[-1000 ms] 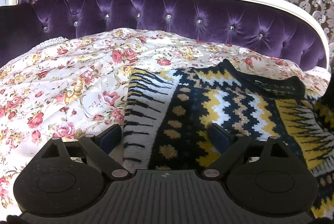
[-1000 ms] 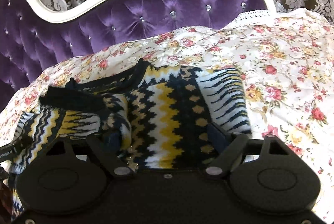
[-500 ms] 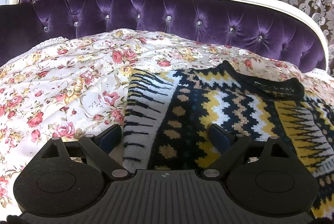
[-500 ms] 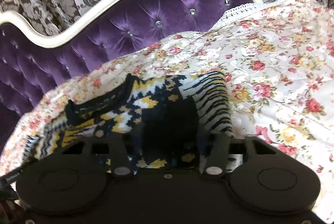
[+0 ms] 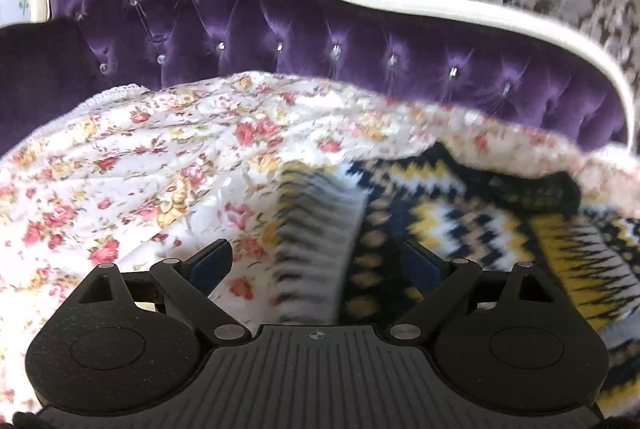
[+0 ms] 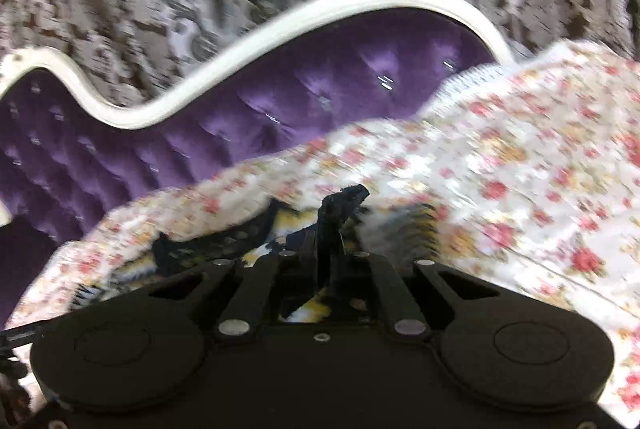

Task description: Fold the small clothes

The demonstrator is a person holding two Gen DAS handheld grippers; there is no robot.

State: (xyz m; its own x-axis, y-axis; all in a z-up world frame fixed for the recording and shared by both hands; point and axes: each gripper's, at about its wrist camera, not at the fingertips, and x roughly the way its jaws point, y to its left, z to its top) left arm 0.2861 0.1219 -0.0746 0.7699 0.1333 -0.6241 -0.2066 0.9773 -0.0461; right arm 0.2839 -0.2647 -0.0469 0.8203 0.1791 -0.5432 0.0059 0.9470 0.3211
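The sweater (image 5: 460, 221), knitted in black, white and yellow zigzags, lies on the flowered bedspread (image 5: 140, 165) that covers a bed with a purple buttoned headboard (image 5: 320, 41) at the far side. In the left wrist view the left tool (image 5: 316, 265) stands released, its two fingers wide apart above the near edge of the sweater: the left finger is over the bedspread, just beside the sweater's striped left side, the right finger over the patterned knit, and the black collar lies far and to the right. In the blurred right wrist view the right tool (image 6: 330, 249) is clenched on a fold of the sweater (image 6: 340, 205), with dark knit sticking up between its closed fingers; the rest of the garment spreads to the left and beyond.
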